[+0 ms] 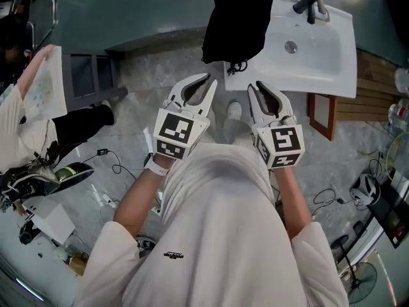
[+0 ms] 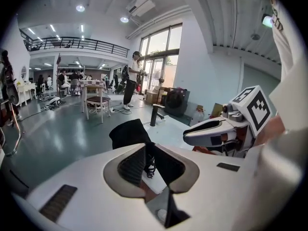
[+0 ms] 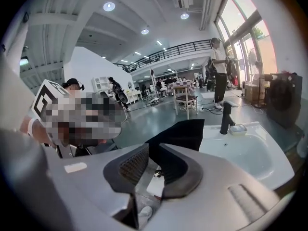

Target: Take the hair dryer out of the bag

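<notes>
**Both tools held short of the black bag on the sink**

The black bag (image 1: 236, 21) hangs over the left corner of a white sink (image 1: 319, 50). Its upper part lies on the rim and its lower part hangs down the front edge. A thin black cord loop (image 1: 238, 64) dangles from its bottom edge. The hair dryer shows in no view, and the bag's cloth gives no clue to what is inside. A black tap (image 1: 310, 4) stands at the back of the sink.

The left tool (image 1: 206, 78) points at the bag's lower left edge and is near it but not touching. Its own view shows its jaw tips (image 2: 147, 146) together with nothing gripped, and the bag (image 2: 127, 133) sits just past them. The right tool (image 2: 211, 131) appears at the right of that view, level with the left one.

The right tool (image 1: 257, 84) is beside the left, below the sink's front edge and just right of the cord loop. In its own view the jaws (image 3: 150, 146) stand slightly apart with nothing between them. The bag (image 3: 180, 131) lies straight ahead, and the sink (image 3: 245, 150) and tap (image 3: 225, 117) are to the right.

In the head view a second person sits at the far left holding a sheet of paper (image 1: 45, 85). Cables trail across the grey floor (image 1: 147, 75).
</notes>
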The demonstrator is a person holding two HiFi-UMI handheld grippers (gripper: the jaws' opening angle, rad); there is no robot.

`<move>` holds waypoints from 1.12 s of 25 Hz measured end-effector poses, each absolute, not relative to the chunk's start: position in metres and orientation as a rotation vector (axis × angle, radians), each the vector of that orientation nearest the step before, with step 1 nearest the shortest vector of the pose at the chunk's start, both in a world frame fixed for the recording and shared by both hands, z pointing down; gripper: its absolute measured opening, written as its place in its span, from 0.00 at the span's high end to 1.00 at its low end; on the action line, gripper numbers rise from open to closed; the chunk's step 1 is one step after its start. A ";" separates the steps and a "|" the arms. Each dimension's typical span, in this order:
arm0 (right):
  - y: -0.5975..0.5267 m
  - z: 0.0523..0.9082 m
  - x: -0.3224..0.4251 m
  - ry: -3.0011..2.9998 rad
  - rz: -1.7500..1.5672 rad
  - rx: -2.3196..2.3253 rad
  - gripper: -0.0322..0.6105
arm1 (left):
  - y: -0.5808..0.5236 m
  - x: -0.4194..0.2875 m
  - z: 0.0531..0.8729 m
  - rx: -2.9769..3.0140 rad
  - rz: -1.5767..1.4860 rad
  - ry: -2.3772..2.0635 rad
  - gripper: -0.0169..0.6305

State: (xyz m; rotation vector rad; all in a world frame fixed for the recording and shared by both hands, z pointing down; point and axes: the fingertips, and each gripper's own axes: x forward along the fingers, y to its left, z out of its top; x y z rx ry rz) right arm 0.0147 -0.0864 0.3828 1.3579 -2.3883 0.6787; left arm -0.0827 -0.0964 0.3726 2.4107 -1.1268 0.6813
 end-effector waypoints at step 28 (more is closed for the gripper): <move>-0.143 0.507 -0.011 -2.246 0.819 1.310 0.65 | -0.227 -0.061 0.517 2.449 0.985 -0.978 0.94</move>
